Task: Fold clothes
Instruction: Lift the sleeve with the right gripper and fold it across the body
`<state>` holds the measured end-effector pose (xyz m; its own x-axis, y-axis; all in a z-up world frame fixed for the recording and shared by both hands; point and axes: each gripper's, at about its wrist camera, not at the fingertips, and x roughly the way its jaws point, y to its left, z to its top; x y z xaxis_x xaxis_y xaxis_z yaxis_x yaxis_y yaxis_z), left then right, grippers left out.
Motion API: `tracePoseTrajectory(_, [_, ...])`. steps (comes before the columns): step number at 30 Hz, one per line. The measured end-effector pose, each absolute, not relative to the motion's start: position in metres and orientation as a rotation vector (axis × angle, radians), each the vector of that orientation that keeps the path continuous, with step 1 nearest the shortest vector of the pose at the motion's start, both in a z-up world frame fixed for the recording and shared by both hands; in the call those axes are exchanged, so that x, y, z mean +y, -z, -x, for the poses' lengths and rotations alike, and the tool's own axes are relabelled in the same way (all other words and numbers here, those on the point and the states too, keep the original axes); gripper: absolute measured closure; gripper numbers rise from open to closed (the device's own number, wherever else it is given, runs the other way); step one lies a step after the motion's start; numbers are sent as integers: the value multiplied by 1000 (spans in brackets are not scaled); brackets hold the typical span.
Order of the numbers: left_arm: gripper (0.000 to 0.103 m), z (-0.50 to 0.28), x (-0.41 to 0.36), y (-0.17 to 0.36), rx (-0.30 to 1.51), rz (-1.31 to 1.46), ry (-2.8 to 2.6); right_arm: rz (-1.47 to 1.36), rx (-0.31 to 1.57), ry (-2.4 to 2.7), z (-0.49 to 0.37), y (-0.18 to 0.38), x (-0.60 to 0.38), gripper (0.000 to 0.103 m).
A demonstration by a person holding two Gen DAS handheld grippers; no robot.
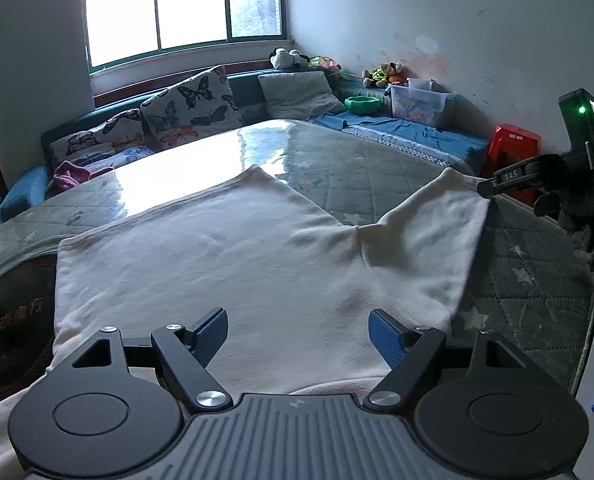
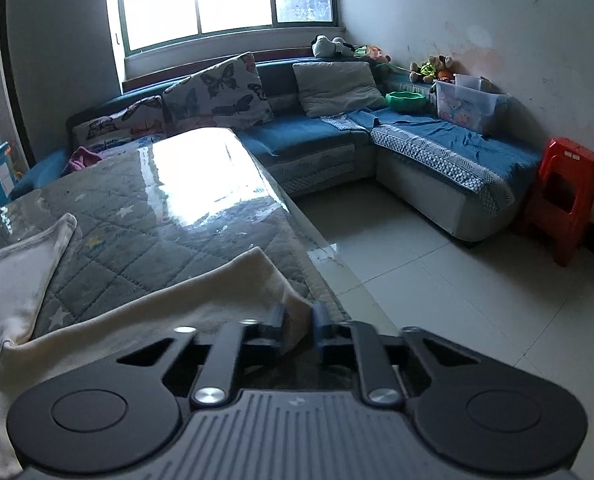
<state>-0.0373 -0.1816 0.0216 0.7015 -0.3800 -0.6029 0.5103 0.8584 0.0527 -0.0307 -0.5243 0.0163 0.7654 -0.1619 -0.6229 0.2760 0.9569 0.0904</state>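
A cream white garment lies spread flat on the quilted grey table, with one sleeve reaching to the right. My left gripper is open and hovers just above the garment's near part, holding nothing. My right gripper is shut on the end of that sleeve at the table's right edge. The right gripper also shows in the left wrist view at the sleeve's tip. The garment's body shows at the left of the right wrist view.
A blue corner sofa with butterfly cushions runs behind and right of the table. A red plastic stool stands by the wall. A clear storage box and a green bowl sit on the sofa. Tiled floor lies to the right.
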Motion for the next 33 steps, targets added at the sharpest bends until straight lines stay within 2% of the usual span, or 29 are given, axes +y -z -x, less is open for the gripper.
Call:
tracePoseTrajectory(9, [23, 32, -191, -16, 631, -233, 512, -186, 548, 219, 49, -47, -523, 99])
tracePoseTrajectory(23, [23, 37, -199, -7, 624, -227, 546, -114, 411, 2, 64, -139, -464, 99])
tracePoseTrajectory(33, [23, 52, -145, -25, 587, -143, 462, -39, 407, -279, 55, -171, -369, 99])
